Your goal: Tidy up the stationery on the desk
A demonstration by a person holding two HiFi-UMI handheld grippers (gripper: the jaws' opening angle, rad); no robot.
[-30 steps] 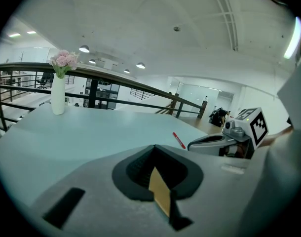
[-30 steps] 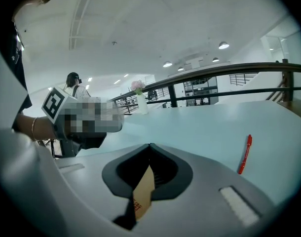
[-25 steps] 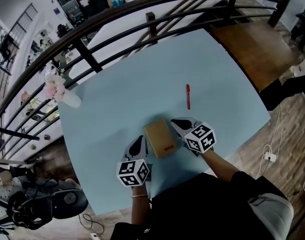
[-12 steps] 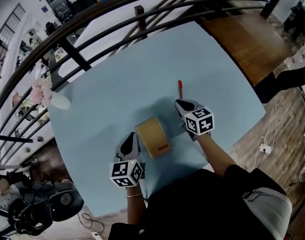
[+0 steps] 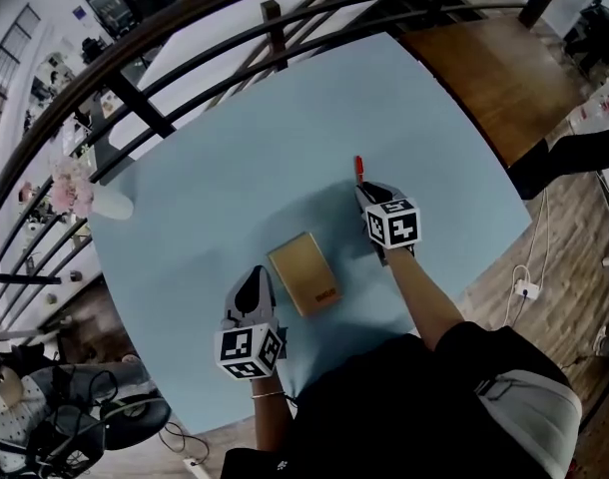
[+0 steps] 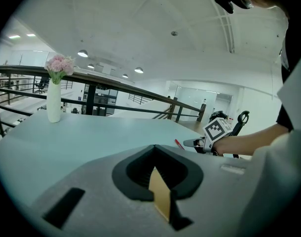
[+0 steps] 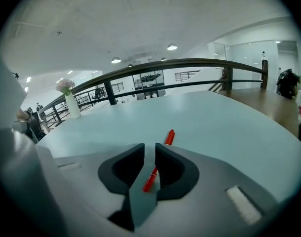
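Broad blue desk (image 5: 235, 148): left tongs (image 5: 252, 287) closed, right tongs (image 5: 370, 190) just opening astride pen (image 5: 358, 166).

table (image 5: 235, 158): pale blue | on it: red pen (image 5: 358, 166), brown box (image 5: 304, 273), white vase (image 5: 112, 206)

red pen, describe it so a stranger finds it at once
Start at the pale blue table. Right of the brown box and farther from the person lies the pen: thin and bright red, unlike the squat box.
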